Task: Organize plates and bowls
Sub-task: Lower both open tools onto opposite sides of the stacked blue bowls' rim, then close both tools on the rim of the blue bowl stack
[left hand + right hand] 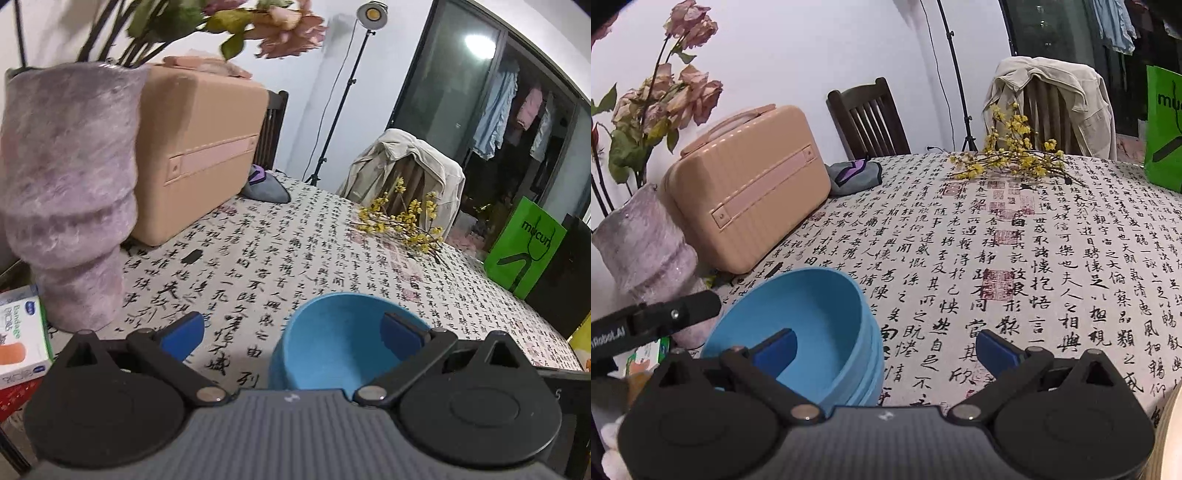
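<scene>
Calligraphy-printed cloth covers the table (1015,240) under both tools, with a white wall and dark glass doors behind. Left tongs (293,330) are spread wide, gripping nothing; their right blue pad sits inside the rim of the blue bowl stack (332,343), the other pad hangs over bare cloth. Right tongs (886,350) are likewise released, the left pad hovering over the hollow of the same bowls (798,328), the right pad over the cloth. From the right wrist view the bowls show as several nested together, tilted, standing near the table's near left corner, with the black arm of the left tool just beside them. Beyond them along the left edge stand a mauve vase (642,254) of faded roses and a pink case (750,184). Yellow flowers (1012,158) lie at the far edge, before a jacket-draped chair (1056,99); a green bag (1163,129) stands toward the far right corner.
</scene>
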